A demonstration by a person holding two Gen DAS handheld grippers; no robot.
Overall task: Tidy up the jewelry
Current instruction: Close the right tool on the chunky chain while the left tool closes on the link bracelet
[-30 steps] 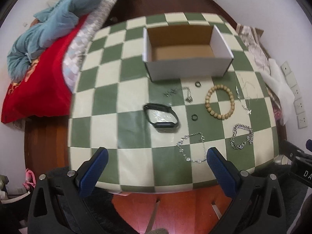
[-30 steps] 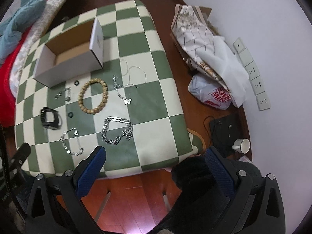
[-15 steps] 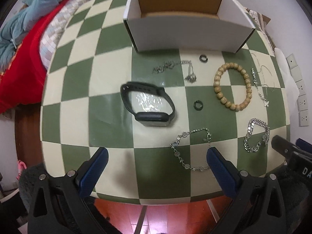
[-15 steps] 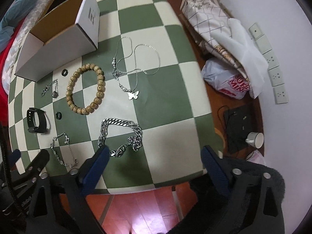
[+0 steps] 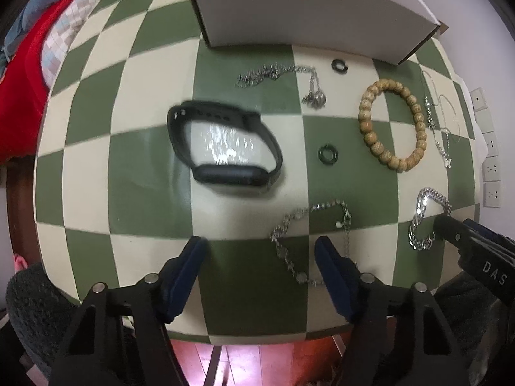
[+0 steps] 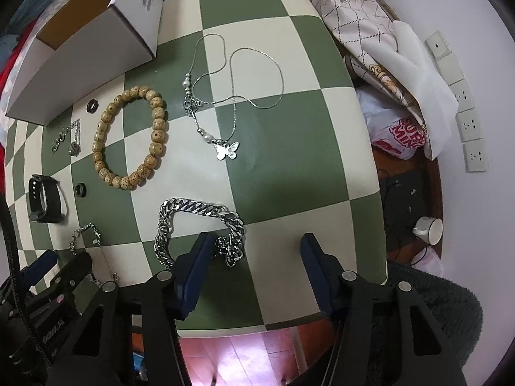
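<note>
Jewelry lies on a green-and-cream checkered table (image 5: 145, 167). A black watch band (image 5: 225, 148) lies just beyond my open left gripper (image 5: 260, 251). A thin silver bracelet (image 5: 309, 241) lies by its right finger. A wooden bead bracelet (image 5: 392, 122) (image 6: 128, 135), two dark rings (image 5: 327, 155) (image 5: 339, 65), a small chain (image 5: 280, 75) and a butterfly necklace (image 6: 228, 149) lie farther out. My open right gripper (image 6: 254, 251) hovers over the table's front edge, its left finger beside a chunky silver chain (image 6: 199, 225). An open white box (image 5: 305, 16) (image 6: 80, 48) stands at the back.
A bed with red and blue bedding (image 5: 25, 64) borders the table's left side. To the right are fabric and plastic bags (image 6: 396, 96), wall sockets (image 6: 470, 128), and a white mug (image 6: 428, 230) on the floor. The left gripper shows in the right wrist view (image 6: 61, 267).
Both grippers have moved forward and down toward the table. The jewelry now looks larger and closer. Both sets of jaws have narrowed somewhat but stay open.
</note>
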